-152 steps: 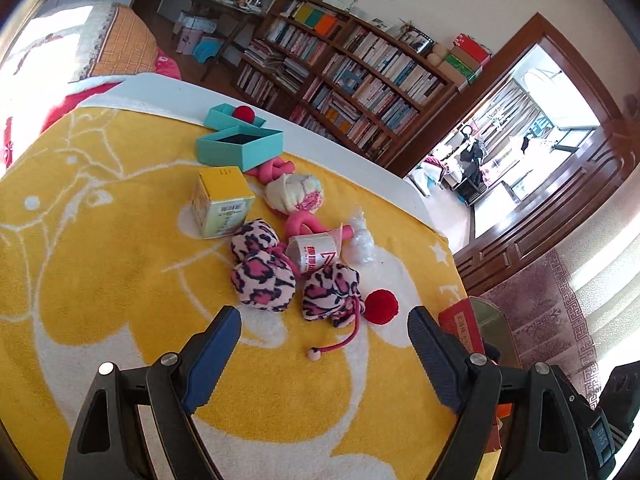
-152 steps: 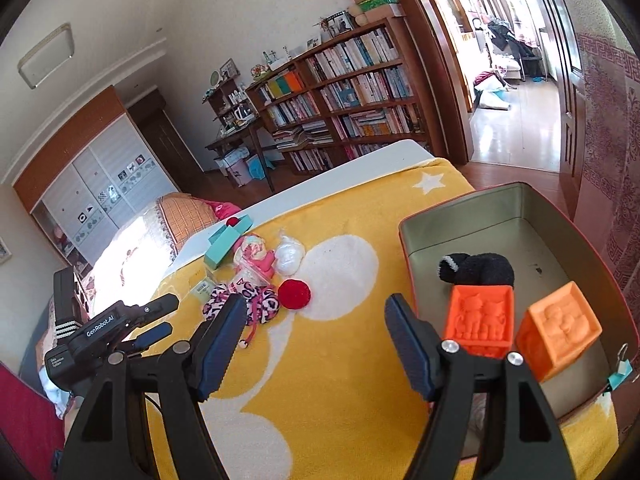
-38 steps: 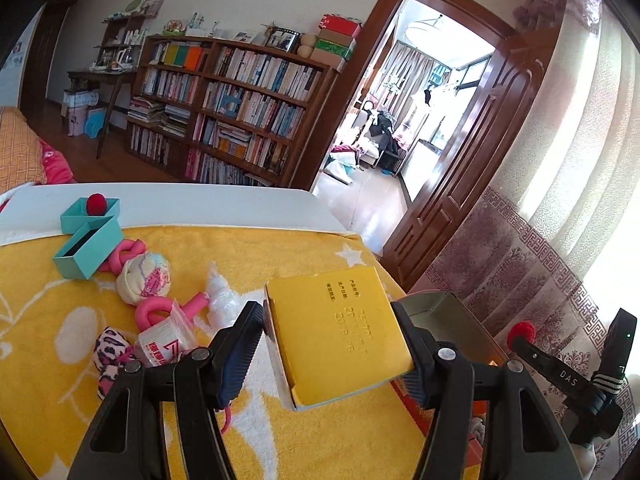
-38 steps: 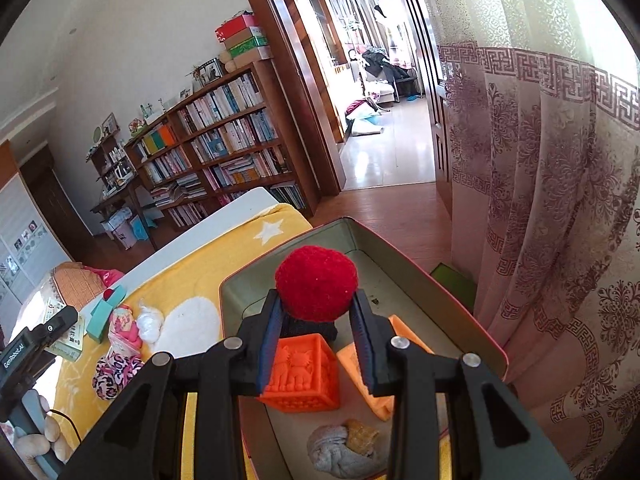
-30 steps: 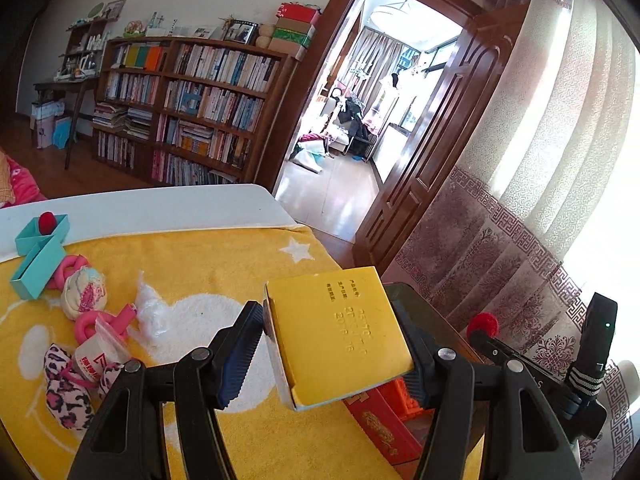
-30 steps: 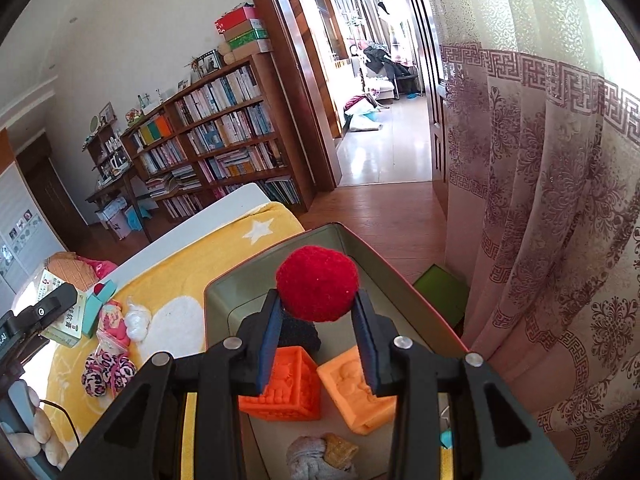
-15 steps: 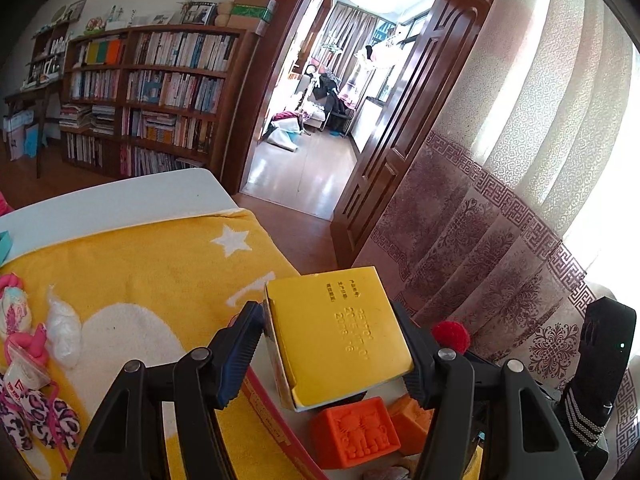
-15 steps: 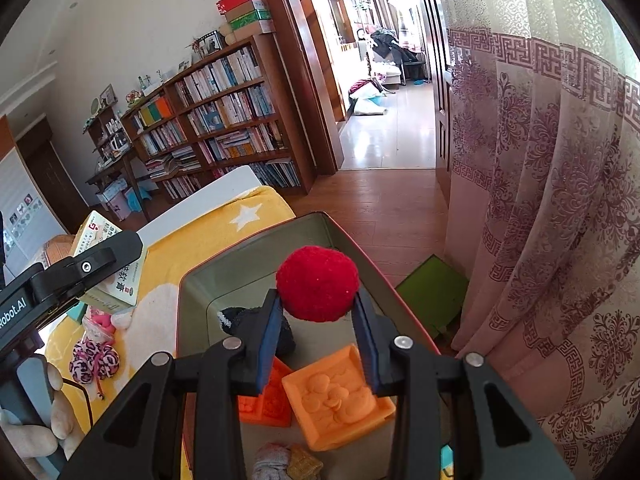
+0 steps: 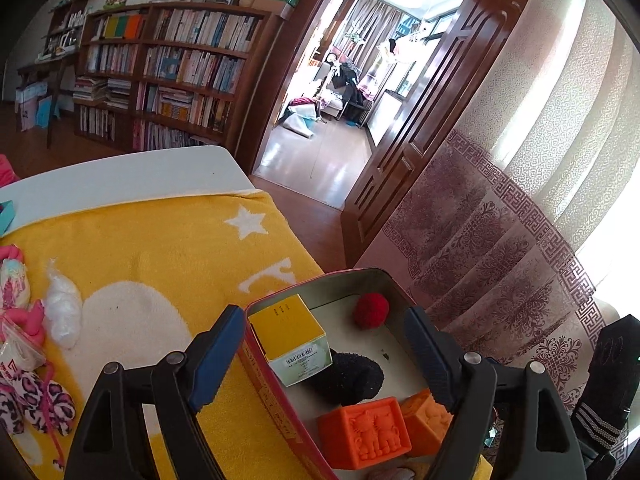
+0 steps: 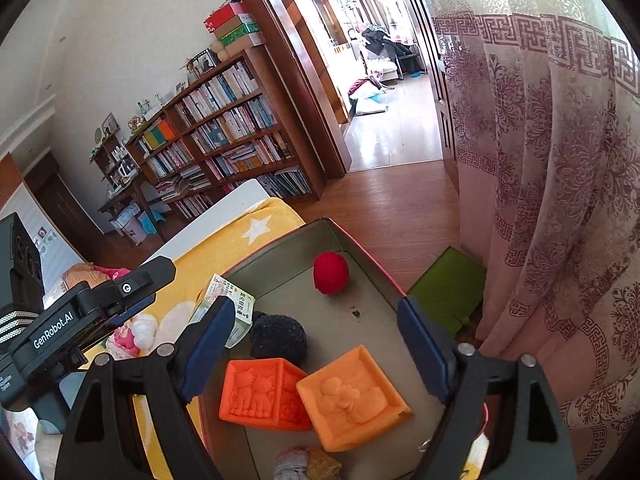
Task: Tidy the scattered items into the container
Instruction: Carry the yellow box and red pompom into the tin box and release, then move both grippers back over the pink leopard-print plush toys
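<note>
Both my tongs are opening over the tin right now, nothing between either pair. Left tongs hang above the yellow box, which sits in the tin against the near wall, leaning on the black fuzzy thing. Right tongs are wide; the red pompom lies at the far end.

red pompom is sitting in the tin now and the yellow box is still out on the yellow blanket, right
Not quite. The red pompom is in the tin, but the yellow box lies in the tin too, at its near-left corner, not on the blanket. The left wrist view shows it.
</note>
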`<act>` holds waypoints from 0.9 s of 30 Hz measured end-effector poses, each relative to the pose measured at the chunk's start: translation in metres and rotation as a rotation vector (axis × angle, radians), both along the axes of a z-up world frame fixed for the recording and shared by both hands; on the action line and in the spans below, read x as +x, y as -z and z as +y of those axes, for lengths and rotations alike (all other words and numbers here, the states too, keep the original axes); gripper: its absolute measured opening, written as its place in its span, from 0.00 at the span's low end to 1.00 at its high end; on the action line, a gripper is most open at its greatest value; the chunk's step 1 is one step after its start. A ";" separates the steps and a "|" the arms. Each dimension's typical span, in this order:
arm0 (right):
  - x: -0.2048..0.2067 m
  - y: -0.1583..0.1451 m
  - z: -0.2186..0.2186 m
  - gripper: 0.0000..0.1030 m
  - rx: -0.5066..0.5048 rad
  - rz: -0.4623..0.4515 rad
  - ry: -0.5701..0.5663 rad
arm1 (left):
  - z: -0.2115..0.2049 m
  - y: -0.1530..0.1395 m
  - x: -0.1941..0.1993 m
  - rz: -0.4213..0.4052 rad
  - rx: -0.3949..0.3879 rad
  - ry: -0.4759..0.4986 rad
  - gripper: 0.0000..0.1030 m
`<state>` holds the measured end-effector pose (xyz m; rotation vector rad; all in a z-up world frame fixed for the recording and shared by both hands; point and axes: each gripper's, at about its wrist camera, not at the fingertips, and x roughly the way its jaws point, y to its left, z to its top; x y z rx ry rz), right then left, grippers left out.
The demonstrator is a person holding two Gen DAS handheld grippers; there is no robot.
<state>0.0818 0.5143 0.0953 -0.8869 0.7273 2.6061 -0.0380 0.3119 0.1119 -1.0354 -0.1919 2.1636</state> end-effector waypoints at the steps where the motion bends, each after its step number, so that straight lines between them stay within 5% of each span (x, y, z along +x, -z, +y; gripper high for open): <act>1: 0.001 0.000 -0.001 0.83 -0.002 0.001 0.004 | -0.005 0.000 0.000 -0.004 0.003 -0.010 0.81; 27: -0.028 -0.014 -0.105 0.83 0.015 0.001 -0.197 | -0.171 0.018 -0.004 -0.092 0.047 -0.268 0.88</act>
